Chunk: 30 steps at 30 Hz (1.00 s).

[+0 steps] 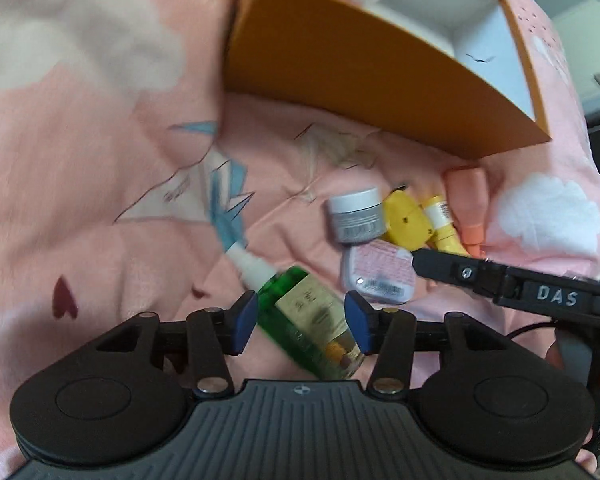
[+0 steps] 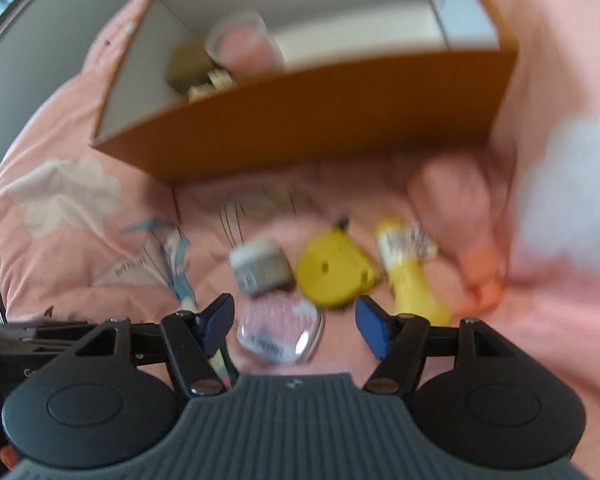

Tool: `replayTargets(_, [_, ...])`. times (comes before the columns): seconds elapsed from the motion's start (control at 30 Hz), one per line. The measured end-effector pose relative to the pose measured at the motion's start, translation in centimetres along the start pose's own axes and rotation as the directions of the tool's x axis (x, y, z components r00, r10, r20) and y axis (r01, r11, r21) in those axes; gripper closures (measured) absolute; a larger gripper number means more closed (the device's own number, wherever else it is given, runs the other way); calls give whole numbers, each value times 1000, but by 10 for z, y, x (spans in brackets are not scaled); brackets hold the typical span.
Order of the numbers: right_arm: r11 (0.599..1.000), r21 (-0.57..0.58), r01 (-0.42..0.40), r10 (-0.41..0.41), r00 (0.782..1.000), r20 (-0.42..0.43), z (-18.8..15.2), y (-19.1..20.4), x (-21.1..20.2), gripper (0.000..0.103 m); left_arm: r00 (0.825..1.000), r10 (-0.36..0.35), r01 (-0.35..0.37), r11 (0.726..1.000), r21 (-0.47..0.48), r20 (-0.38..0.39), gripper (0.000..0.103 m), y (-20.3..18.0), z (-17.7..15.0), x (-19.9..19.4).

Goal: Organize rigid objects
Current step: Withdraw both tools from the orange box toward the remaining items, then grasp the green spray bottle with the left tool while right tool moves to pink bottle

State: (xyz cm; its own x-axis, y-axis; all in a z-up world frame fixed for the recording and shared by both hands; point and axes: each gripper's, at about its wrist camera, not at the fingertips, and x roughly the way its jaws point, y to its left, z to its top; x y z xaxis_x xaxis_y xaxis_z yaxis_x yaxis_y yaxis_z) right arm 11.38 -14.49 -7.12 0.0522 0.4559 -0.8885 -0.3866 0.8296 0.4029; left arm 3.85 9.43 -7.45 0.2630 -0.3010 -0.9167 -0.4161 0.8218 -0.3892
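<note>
1. Left gripper (image 1: 302, 322) has its blue pads spread apart, with a green bottle (image 1: 312, 320) lying between them on the pink bedspread (image 1: 100, 184) — the pads flank the bottle with a small gap at each side, so it is not clamped.
2. Right gripper (image 2: 296, 326) also stands with its jaws apart, over a flat pink case with a barcode (image 2: 280, 332); the pads do not press on it. This view is blurred.
3. Beyond the case lies a loose cluster — a small grey jar with a white lid (image 1: 356, 216), a yellow rounded object (image 1: 406, 220), a yellow tube (image 1: 444, 224) and a peach bottle (image 1: 468, 208), packed just beside one another.
4. Behind the cluster stands an open orange box (image 1: 340, 72) with a white inside; a clear round tub with pink contents (image 2: 244, 44) and a brownish item (image 2: 188, 64) sit in it.
5. In the left wrist view, the right gripper's black finger reaches in from the right, its tip at the pink case.
</note>
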Motion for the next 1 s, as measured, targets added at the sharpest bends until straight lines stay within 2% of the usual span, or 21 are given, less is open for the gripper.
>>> replayTargets(0.1, [999,43,-20,22,999,-48,-4,-6,13,41,1000,4,-4,1000,-7,-6,44,2,0,2])
replayTargets(0.23, [997,68,-22,28,996,-82,-7,-11,27,41,999,30,-29,999,14,-24,44,1,-6,7])
replayTargets(0.37, [996,88,-28,38,993,-108,-7,-16,41,41,999,14,-14,1000,11,-50,43,5,-6,17])
replayTargets(0.5, [995,88,-40,49,993,-103,-5,-15,47,44,996,-13,16,999,35,-86,35,-1,-4,31])
replayTargets(0.6, [995,93,-46,55,994,-97,-3,-17,50,45,995,-8,14,998,59,-104,31,-5,-5,38])
replayTargets(0.77, [990,125,-60,73,992,-105,-2,-26,52,43,993,-8,18,997,81,-114,29,-11,-6,46])
replayTargets(0.83, [990,127,-58,71,993,-99,-2,-28,49,48,995,-12,20,997,81,-104,32,-12,-7,45])
replayTargets(0.87, [990,129,-58,70,993,-91,-2,-28,47,55,996,-16,23,997,78,-91,36,-11,-8,43])
replayTargets(0.9, [989,132,-65,76,994,-84,-2,-30,43,67,997,-20,25,997,75,-76,41,-10,-9,40])
replayTargets(1.0, [990,124,-73,80,995,-52,-2,-28,33,76,999,-24,25,996,82,-21,55,-9,-12,29])
